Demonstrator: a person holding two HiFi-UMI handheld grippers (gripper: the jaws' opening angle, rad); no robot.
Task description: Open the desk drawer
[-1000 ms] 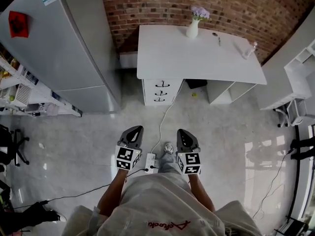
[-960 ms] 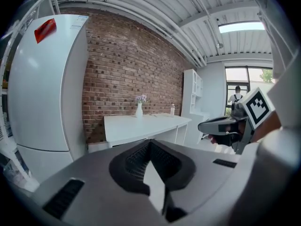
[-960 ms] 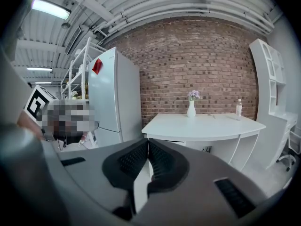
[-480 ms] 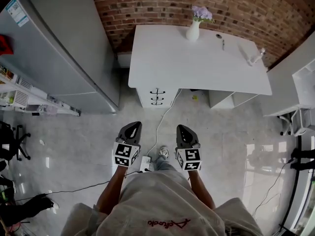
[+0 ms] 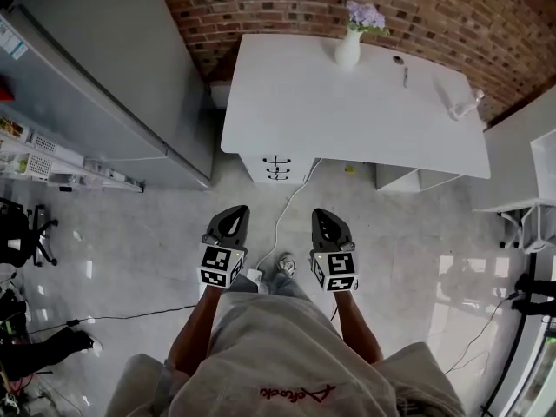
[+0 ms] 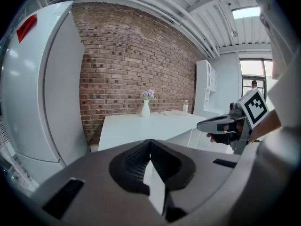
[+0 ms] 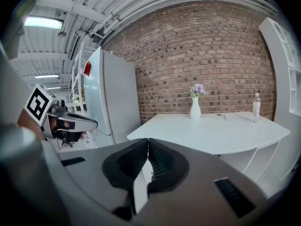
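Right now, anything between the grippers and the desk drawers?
Nothing visible blocks the way. Only floor lies between the left gripper, the right gripper and the drawers. A white cable runs along it from the power strip to the desk, beside the drawers. Both grippers are shut and empty.

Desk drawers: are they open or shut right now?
Shut. In the head view the three drawers under the white desk sit flush in one stack, with none sticking out.

Smooth matt desk (image 5: 347,111), rough brick wall (image 5: 278,7)
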